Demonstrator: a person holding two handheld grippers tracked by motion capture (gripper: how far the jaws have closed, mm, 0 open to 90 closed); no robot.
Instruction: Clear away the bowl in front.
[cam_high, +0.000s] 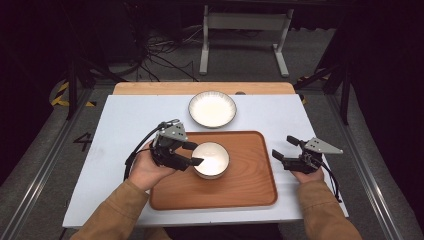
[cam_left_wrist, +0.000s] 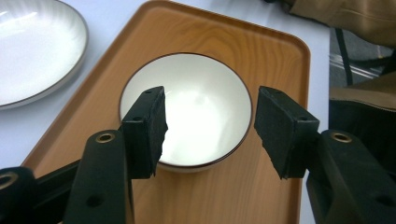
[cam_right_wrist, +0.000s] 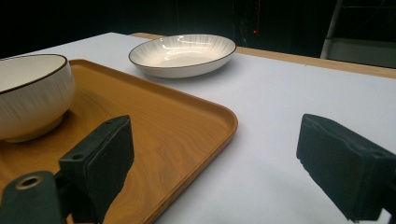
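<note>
A white bowl (cam_high: 212, 159) (cam_left_wrist: 205, 107) (cam_right_wrist: 28, 93) with a thin dark rim stands upright on a wooden tray (cam_high: 240, 185) (cam_left_wrist: 275, 51) (cam_right_wrist: 177, 121). My left gripper (cam_high: 198, 154) (cam_left_wrist: 210, 121) is at the bowl's left side, open, its jaws spread across the near rim with neither pad pressing on it. My right gripper (cam_high: 282, 146) (cam_right_wrist: 219, 158) hovers over the white table just right of the tray's edge, open wide with nothing between its jaws.
A shallow white plate (cam_high: 212, 108) (cam_left_wrist: 32, 46) (cam_right_wrist: 184, 53) sits on the white table (cam_high: 125, 130) beyond the tray's far edge. A wooden strip runs along the table's back edge. Cables and a metal stand lie on the floor behind.
</note>
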